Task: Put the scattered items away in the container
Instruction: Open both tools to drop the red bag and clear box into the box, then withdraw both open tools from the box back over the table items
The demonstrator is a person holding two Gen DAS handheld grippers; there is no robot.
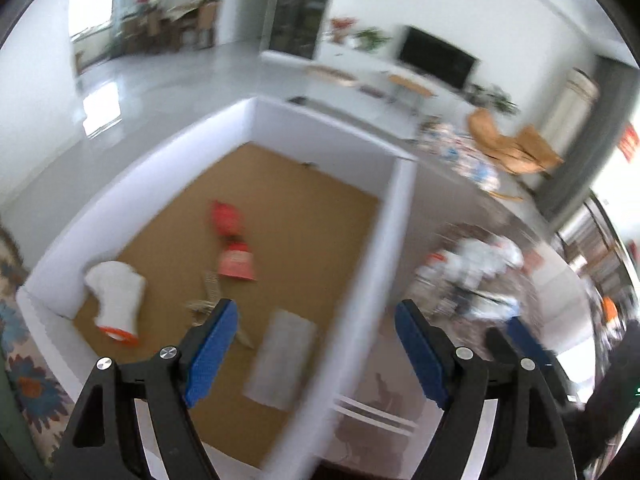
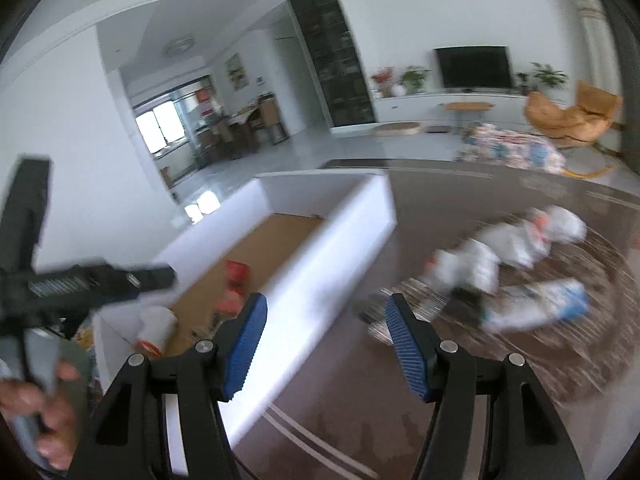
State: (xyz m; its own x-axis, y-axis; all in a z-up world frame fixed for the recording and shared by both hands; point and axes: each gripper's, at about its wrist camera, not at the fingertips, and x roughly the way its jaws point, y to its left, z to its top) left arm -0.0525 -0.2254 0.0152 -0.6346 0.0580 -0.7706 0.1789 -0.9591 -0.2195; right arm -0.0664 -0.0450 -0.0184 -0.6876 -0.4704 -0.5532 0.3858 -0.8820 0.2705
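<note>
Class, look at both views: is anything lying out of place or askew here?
Yes. A heap of white packets still lies scattered on the rug, outside the white box. Inside the box, a white cup lies tipped over.

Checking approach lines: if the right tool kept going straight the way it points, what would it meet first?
Probably the brown table, short of the blurred white packets; the right tool is open and empty. Depth is unclear.

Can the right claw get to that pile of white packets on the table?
Probably yes. The right claw is open and empty, and nothing stands between it and the white packets on the brown table; the white box sits off to their left.
</note>
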